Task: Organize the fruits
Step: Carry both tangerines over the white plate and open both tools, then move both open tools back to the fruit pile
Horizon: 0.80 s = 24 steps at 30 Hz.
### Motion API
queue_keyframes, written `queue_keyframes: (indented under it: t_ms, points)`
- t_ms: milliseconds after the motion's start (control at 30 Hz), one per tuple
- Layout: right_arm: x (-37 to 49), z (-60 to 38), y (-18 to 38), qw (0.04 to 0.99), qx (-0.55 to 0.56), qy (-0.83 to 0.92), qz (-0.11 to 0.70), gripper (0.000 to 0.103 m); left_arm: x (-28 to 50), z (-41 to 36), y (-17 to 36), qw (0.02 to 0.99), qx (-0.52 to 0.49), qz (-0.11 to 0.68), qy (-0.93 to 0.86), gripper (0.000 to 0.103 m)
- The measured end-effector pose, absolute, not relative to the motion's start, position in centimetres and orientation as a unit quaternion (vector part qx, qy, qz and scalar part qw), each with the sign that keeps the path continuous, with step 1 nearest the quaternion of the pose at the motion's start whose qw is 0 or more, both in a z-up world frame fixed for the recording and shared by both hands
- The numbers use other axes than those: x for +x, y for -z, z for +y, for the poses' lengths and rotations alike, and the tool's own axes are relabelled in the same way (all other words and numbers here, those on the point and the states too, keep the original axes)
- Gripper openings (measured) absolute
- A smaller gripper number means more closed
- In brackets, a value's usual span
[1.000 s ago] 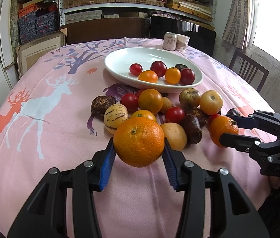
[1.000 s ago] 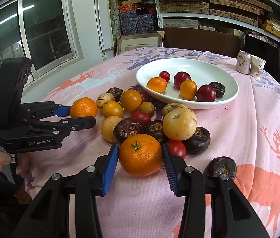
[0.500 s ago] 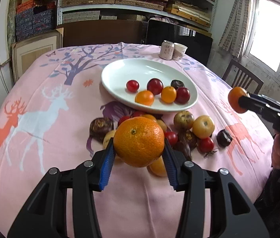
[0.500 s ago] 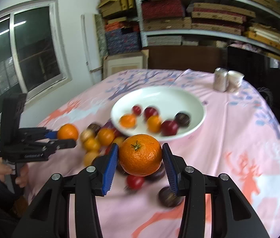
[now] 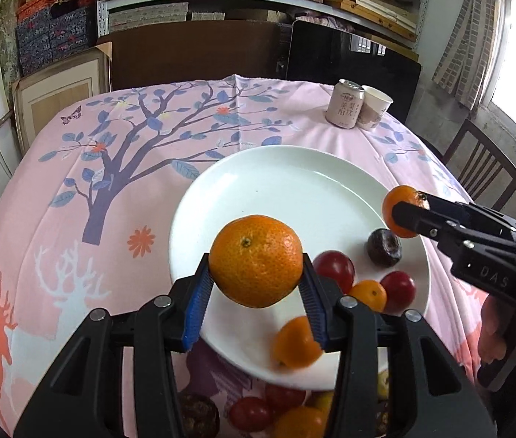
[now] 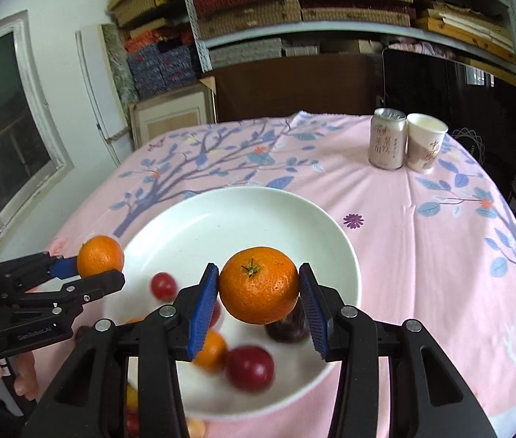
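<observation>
Each gripper pinches an orange: left gripper [image 5: 256, 281] and right gripper [image 6: 258, 294] hang over the plate [image 5: 294, 168]. Some fruit lies on it already; more waits on the tablecloth [image 5: 75, 219] below.

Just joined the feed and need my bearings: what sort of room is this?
Probably a home dining room doubling as storage: a cloth-covered table, a wooden chair, and shelves stacked with boxes.

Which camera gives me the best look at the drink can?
The right wrist view: the can stands large and sharp beside the paper cup, its label readable. The left wrist view shows the same can smaller and farther off, partly overlapping the cup.
</observation>
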State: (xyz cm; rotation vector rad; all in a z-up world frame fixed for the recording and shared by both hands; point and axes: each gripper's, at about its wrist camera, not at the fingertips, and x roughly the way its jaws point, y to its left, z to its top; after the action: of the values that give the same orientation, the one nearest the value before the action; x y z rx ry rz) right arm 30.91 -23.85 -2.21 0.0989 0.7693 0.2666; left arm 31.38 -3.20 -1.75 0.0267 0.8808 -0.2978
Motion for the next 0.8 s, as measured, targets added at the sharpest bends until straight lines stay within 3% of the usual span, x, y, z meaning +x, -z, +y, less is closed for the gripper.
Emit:
queue_keyframes:
  t_ms: [67,133,167,333,433,500,800]
  points:
    - [32.0,-23.3,2.7,0.917,0.041,-0.134,0.373,0.051,33.1,-3.3,2.4,0.887,0.003,0.439,0.14,0.049]
    - [31.6,-22.9,2.3,0.928,0.024,-0.115,0.354,0.065,33.9,-3.1,2.4,0.888,-0.01,0.442,0.129,0.066]
    - [31.1,-22.9,1.9,0.931,0.024,-0.117,0.346,0.068,33.8,-2.8,2.0,0.89,-0.022,0.436,0.129,0.068]
    - [27.6,-25.0,1.0,0.932,0.055,-0.132,0.333,0.069,29.7,-1.6,0.7,0.904,-0.028,0.405,0.136,0.075]
    - [24.1,-26.5,1.7,0.933,0.073,-0.136,0.325,0.08,25.1,-1.5,0.5,0.91,-0.003,0.385,0.153,0.084]
    - [22.3,-27.4,2.4,0.93,0.081,-0.129,0.334,0.084,21.9,-1.7,0.9,0.911,0.024,0.378,0.163,0.084]
    - [15.0,-28.7,4.2,0.928,0.058,-0.098,0.355,0.086,12.6,-3.0,5.1,0.893,0.086,0.402,0.181,0.084]
